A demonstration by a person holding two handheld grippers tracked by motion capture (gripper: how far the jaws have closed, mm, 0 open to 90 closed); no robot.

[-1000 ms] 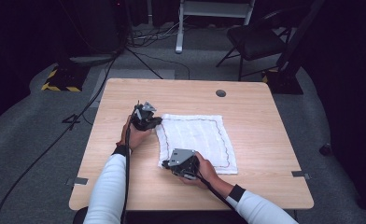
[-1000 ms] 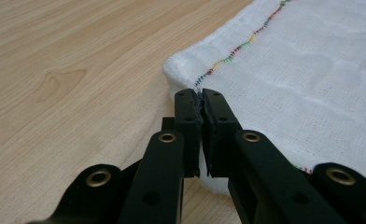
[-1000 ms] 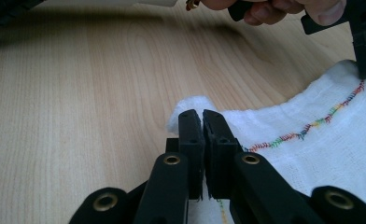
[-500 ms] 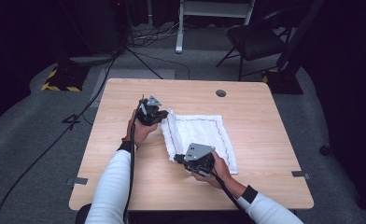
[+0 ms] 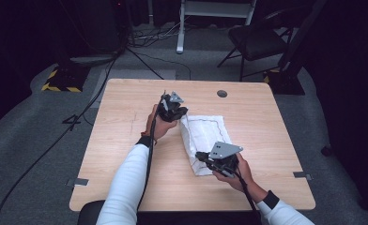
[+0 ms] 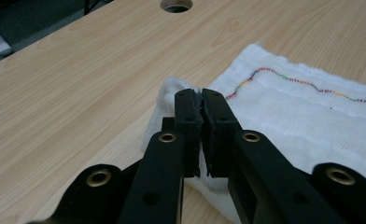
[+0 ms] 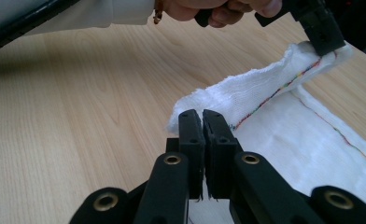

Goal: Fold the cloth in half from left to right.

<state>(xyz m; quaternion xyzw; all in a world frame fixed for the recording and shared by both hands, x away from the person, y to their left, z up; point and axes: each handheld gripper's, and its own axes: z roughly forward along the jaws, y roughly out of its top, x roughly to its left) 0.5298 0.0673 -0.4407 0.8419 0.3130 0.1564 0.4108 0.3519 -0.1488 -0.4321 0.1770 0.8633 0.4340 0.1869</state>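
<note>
The white cloth (image 5: pixel 205 140) lies on the wooden desk (image 5: pixel 126 140), a bit right of the middle, with its left edge lifted up and folded over. The left gripper (image 5: pixel 176 112) is pinched tight on the far corner of that edge, and the right gripper (image 5: pixel 202 157) is pinched tight on the near corner. The desk has a small round hole (image 5: pixel 222 93), and a grey floor (image 5: pixel 36 117) with cables (image 5: pixel 79 117) and a chair (image 5: pixel 262 40) is around it.

The cloth (image 5: pixel 205 140) lies on the table (image 5: pixel 126 140), right of its centre, with its left edge raised and folded over. The left gripper (image 5: pixel 178 114) stands at the cloth's far left corner, the right gripper (image 5: pixel 202 156) at its near left corner. A hole (image 5: pixel 222 93) lies in the table behind the cloth.
</note>
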